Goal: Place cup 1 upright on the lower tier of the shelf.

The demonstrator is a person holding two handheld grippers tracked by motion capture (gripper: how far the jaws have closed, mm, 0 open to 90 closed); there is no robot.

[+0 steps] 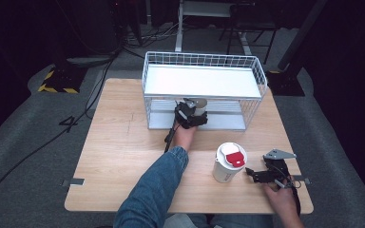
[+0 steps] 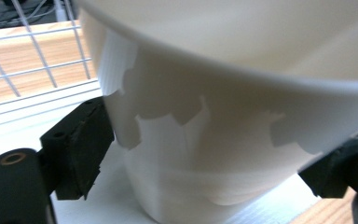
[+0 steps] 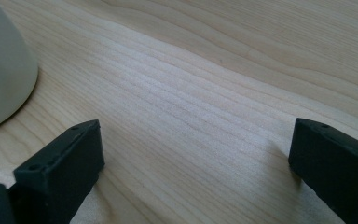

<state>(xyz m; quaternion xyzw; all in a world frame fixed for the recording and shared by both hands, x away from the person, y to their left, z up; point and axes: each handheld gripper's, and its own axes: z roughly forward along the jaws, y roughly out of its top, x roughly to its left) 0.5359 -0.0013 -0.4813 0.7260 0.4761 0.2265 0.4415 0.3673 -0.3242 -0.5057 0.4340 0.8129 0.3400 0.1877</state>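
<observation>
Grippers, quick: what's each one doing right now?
Left gripper: jaws around the white cup on the rack's lower shelf; whether they press it cannot be told.
Right gripper: open, holding nothing.

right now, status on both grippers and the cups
Left gripper on the lower rack shelf, jaws round the white paper cup. Right gripper open, empty, beside the red-lidded white cup. White wire rack hems the left.

The person wears a blue denim sleeve (image 1: 154, 183) on the left arm. Both the left gripper (image 1: 190, 115) and right gripper (image 1: 261, 175) are black, with blocky jaws showing small screw holes; the right one carries a grey three-cornered plate (image 1: 278, 154), and a black cable (image 1: 170, 135) trails from the left.
</observation>
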